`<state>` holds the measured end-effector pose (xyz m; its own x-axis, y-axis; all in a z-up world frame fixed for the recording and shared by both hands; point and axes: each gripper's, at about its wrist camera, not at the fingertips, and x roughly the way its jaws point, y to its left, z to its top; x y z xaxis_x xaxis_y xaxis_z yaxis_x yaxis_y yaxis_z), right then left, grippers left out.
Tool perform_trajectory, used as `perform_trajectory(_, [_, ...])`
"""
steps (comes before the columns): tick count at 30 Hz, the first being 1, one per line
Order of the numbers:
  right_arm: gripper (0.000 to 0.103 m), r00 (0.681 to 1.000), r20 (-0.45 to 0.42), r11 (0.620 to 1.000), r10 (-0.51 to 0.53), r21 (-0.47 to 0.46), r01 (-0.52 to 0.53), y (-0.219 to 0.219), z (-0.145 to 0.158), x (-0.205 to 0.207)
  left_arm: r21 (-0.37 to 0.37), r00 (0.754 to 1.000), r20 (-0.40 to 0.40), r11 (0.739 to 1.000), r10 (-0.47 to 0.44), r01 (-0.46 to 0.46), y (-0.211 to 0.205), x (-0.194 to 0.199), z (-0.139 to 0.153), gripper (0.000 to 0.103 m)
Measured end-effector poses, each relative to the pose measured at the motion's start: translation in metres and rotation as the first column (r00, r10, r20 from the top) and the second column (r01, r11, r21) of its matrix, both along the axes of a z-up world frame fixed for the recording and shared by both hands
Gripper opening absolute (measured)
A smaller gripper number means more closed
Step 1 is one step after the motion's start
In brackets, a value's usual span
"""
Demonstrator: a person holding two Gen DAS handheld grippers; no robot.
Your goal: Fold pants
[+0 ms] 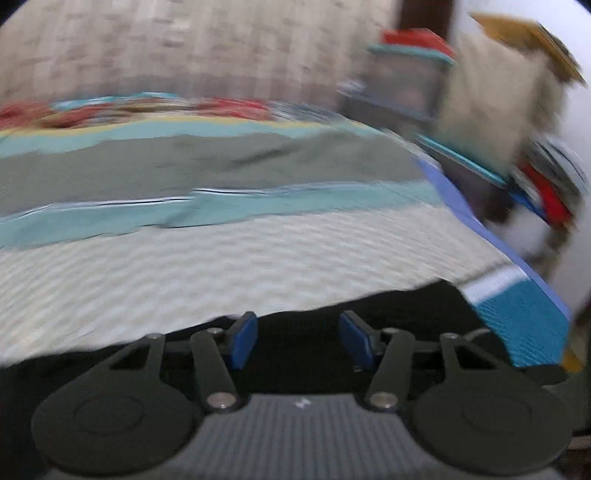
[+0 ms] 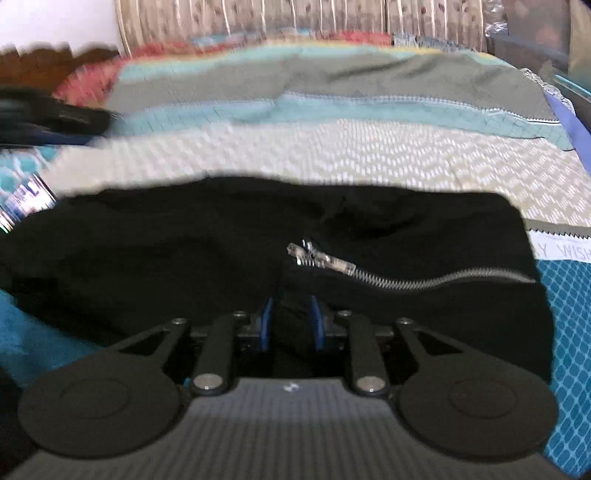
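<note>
Black pants [image 2: 184, 251] lie on a patchwork bedspread [image 2: 332, 155], with a silver zipper [image 2: 369, 275] running right from the middle. My right gripper [image 2: 291, 325] is shut on a fold of the black fabric just below the zipper's end. In the left wrist view the pants [image 1: 369, 314] show as a dark edge under the fingers. My left gripper [image 1: 298, 336] is open, its blue pads [image 1: 243, 341] apart just above the pants' edge, holding nothing. The left view is blurred by motion.
The bedspread has grey, teal and cream bands [image 1: 221, 251]. Its blue edge [image 1: 480, 225] drops off at the right. A cluttered stack with a clear box [image 1: 406, 81] and a beige cloth [image 1: 495, 99] stands beyond the bed. A curtain [image 2: 295, 14] hangs behind.
</note>
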<state>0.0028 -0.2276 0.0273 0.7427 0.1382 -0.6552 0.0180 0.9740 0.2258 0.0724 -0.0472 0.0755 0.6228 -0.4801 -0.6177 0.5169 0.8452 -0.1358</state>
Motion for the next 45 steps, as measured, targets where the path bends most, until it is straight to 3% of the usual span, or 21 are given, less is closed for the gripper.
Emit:
perform_trajectory(4, [0.026, 0.989, 0.062, 0.991, -0.131, 0.02, 0.13, -0.037, 0.008, -0.036, 0.071, 0.99, -0.07, 0.989, -0.123, 0.128, -0.07, 0.022, -0.022, 0.072])
perform_trajectory(6, [0.027, 0.975, 0.063, 0.977, -0.215, 0.005, 0.215, -0.056, 0.004, -0.045, 0.126, 0.986, -0.105, 0.982, -0.129, 0.142, -0.097, 0.031, -0.04, 0.071])
perform_trajectory(8, [0.027, 0.96, 0.045, 0.961, -0.275, 0.041, 0.273, -0.074, -0.003, -0.051, 0.171, 0.981, -0.146, 0.973, -0.129, 0.153, -0.115, 0.039, -0.059, 0.059])
perform_trajectory(10, [0.025, 0.951, 0.029, 0.949, -0.306, 0.087, 0.303, -0.087, -0.011, -0.051, 0.198, 0.967, -0.211, 0.963, -0.14, 0.183, -0.131, 0.047, -0.077, 0.015])
perform_trajectory(12, [0.022, 0.949, 0.013, 0.946, -0.314, 0.097, 0.311, -0.088, -0.017, -0.047, 0.208, 0.974, -0.2, 0.966, -0.109, 0.151, -0.136, 0.049, -0.083, 0.013])
perform_trajectory(14, [0.02, 0.948, 0.003, 0.944, -0.318, 0.098, 0.316, -0.087, -0.02, -0.042, 0.21, 0.991, -0.101, 0.972, -0.082, 0.102, -0.136, 0.042, -0.074, 0.007])
perform_trajectory(17, [0.02, 0.954, 0.03, 0.948, -0.298, 0.124, 0.292, -0.081, -0.016, -0.041, 0.18, 0.999, -0.044, 0.984, 0.001, 0.007, -0.126, 0.044, -0.063, 0.006])
perform_trajectory(19, [0.016, 0.95, -0.033, 0.947, -0.31, 0.075, 0.311, -0.077, -0.027, -0.034, 0.247, 0.997, -0.076, 0.969, 0.01, 0.009, -0.132, 0.05, -0.078, 0.005])
perform_trajectory(21, [0.016, 0.947, -0.037, 0.946, -0.319, 0.055, 0.321, -0.071, -0.037, -0.031, 0.386, 0.997, -0.066, 0.922, 0.029, -0.001, -0.141, 0.049, -0.105, 0.003])
perform_trajectory(23, [0.016, 0.946, -0.026, 0.946, -0.323, 0.03, 0.323, -0.066, -0.038, -0.031, 0.4, 1.0, -0.01, 0.916, 0.002, 0.003, -0.14, 0.039, -0.111, 0.004])
perform_trajectory(26, [0.017, 0.945, -0.025, 0.944, -0.326, 0.042, 0.326, -0.067, -0.028, -0.034, 0.364, 0.999, -0.035, 0.931, 0.011, 0.003, -0.133, 0.032, -0.09, 0.007])
perform_trajectory(29, [0.021, 0.94, 0.026, 0.936, -0.339, 0.112, 0.334, -0.073, -0.015, -0.047, 0.249, 1.0, 0.006, 0.968, 0.0, -0.001, -0.101, 0.017, -0.053, 0.012])
perform_trajectory(32, [0.021, 0.948, 0.091, 0.949, -0.304, 0.119, 0.293, -0.058, 0.003, -0.052, 0.103, 0.998, 0.021, 0.993, 0.052, -0.053, -0.036, -0.005, -0.022, 0.025])
perform_trajectory(36, [0.021, 0.981, 0.093, 0.979, -0.173, 0.123, 0.161, -0.022, 0.011, -0.034, 0.008, 0.984, 0.042, 0.984, 0.175, -0.175, 0.065, -0.04, -0.002, 0.048])
perform_trajectory(38, [0.021, 0.993, 0.071, 0.988, -0.093, 0.129, 0.084, 0.003, 0.01, -0.018, -0.02, 0.96, 0.038, 0.961, 0.278, -0.278, 0.122, -0.065, 0.003, 0.058])
perform_trajectory(41, [0.021, 0.999, 0.024, 0.99, 0.026, 0.138, -0.029, 0.043, 0.005, 0.012, -0.072, 0.88, -0.03, 0.877, 0.474, -0.475, 0.206, -0.096, 0.0, 0.08])
perform_trajectory(42, [0.021, 0.997, 0.01, 0.987, 0.071, 0.143, -0.072, 0.058, 0.005, 0.022, -0.094, 0.837, -0.072, 0.832, 0.542, -0.546, 0.235, -0.105, -0.005, 0.087])
perform_trajectory(45, [0.021, 0.983, -0.021, 0.969, 0.181, 0.173, -0.175, 0.1, 0.006, 0.051, -0.166, 0.736, -0.207, 0.718, 0.645, -0.676, 0.294, -0.118, -0.023, 0.089])
